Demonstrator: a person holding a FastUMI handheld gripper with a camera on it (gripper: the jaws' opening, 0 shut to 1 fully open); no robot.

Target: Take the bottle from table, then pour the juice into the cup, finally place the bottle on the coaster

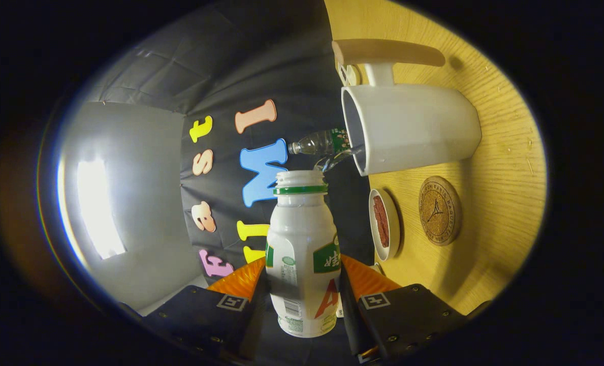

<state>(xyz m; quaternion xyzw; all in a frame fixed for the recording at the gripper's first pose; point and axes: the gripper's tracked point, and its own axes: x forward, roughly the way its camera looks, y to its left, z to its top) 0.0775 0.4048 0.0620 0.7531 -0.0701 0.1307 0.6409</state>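
With both fingers pressing its sides, hand-held gripper (302, 295) clamps bottle (302, 254)

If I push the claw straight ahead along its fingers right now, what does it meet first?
The claw is shut on the white bottle, whose open neck points ahead. Beyond it, probably the clear plastic bottle, then the black cloth wall. The white cup sits off to one side. Depth is unclear.

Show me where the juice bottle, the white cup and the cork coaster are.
juice bottle (302, 244): gripper view, body, held between the gripper (302, 305) fingers.
white cup (413, 127): gripper view, outer wall.
cork coaster (439, 210): gripper view, centre of its face.
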